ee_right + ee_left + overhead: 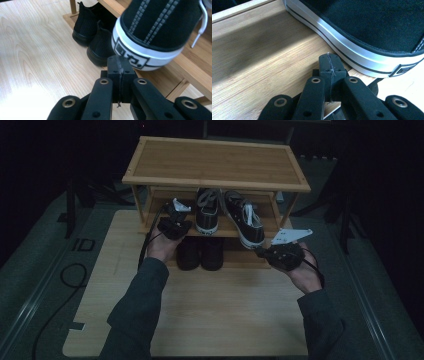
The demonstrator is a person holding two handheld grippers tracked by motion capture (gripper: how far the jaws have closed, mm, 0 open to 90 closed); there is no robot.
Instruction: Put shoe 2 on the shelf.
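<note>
In the high view, two black-and-white sneakers stood on the middle shelf of the bamboo shoe rack point(215, 162), the left sneaker point(207, 210) square, the right sneaker point(244, 218) angled with its heel over the shelf's front edge. The left gripper view showed the left gripper point(329, 63) closed on nothing, beside the left sneaker's sole on that shelf. The right gripper view showed the right gripper point(119, 65) likewise closed and empty, just before the overhanging heel, black boots point(92, 37) on the rack's bottom shelf.
</note>
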